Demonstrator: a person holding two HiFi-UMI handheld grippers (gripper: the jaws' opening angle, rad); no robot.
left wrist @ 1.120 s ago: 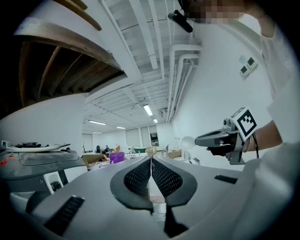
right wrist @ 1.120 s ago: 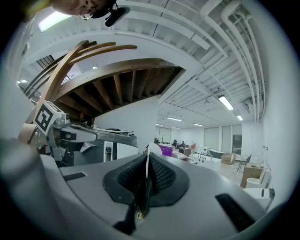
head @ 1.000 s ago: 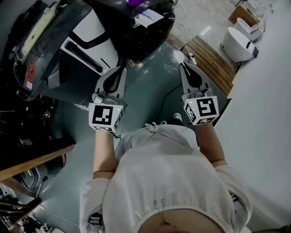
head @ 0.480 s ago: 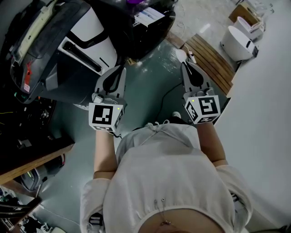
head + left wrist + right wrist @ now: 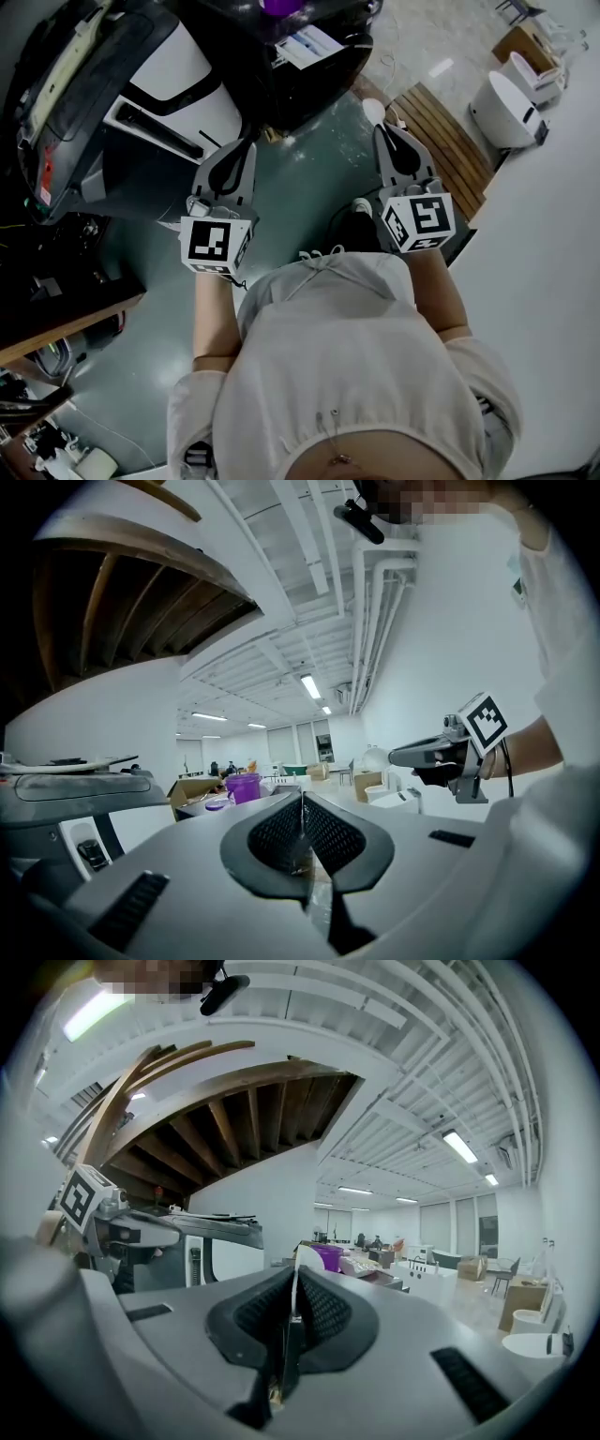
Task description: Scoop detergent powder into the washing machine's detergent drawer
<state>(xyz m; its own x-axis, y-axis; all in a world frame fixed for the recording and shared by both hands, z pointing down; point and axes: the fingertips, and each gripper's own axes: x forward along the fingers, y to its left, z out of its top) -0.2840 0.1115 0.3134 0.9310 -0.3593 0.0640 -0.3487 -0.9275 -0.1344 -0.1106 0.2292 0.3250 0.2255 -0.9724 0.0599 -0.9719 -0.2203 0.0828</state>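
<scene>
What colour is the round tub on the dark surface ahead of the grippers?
Purple. The round plastic tub shows best in the left gripper view.

Your white washing machine (image 5: 178, 80), dark on top, stands upright; a purple tub (image 5: 278, 5) sits just beyond its right side.

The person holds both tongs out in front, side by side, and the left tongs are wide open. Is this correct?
Not quite: the left tongs are shut, with nothing between them, as the left gripper view shows. The rest holds; the right tongs are beside them, out in front.
</scene>
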